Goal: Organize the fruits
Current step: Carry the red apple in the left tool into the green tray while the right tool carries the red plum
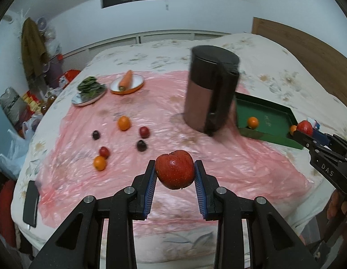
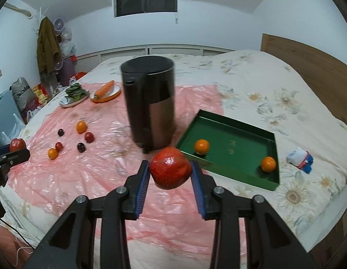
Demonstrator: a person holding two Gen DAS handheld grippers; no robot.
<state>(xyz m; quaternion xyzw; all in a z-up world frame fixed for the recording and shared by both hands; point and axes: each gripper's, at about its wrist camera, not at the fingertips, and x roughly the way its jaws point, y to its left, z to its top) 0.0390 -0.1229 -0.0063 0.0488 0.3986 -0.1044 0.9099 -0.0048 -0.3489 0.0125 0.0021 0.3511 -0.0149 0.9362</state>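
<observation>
Above the pink sheet (image 2: 84,174) spread on the bed (image 2: 274,83), each gripper carries a red apple off the surface. The left gripper (image 1: 174,174) has its fingers closed onto the left apple (image 1: 174,172), blue pads pressing both flanks; the right gripper (image 2: 170,171) likewise clamps the right apple (image 2: 170,170). Neither fruit rests on anything.

The green tray (image 2: 269,180) lies to the right of the dark kettle (image 2: 151,103) and already holds two oranges (image 2: 201,146). On the sheet to the left, well apart from the tray, lie more oranges (image 1: 124,122) and several small dark and red fruits (image 1: 144,131).

Risks, as I judge them:
- Apples are round and smooth, and the pads grip near the widest part; a jolt could let one slip and roll across the slick plastic, perhaps off the bed.
- The kettle stands between the left gripper and the tray, so a low sweep across could knock it over.
- Both grippers heading for the tray together may collide.
- A dropped apple could strike the oranges in the tray and send them rolling, or bruise itself.
- The soft bed may tilt the tray if it is pressed on.
</observation>
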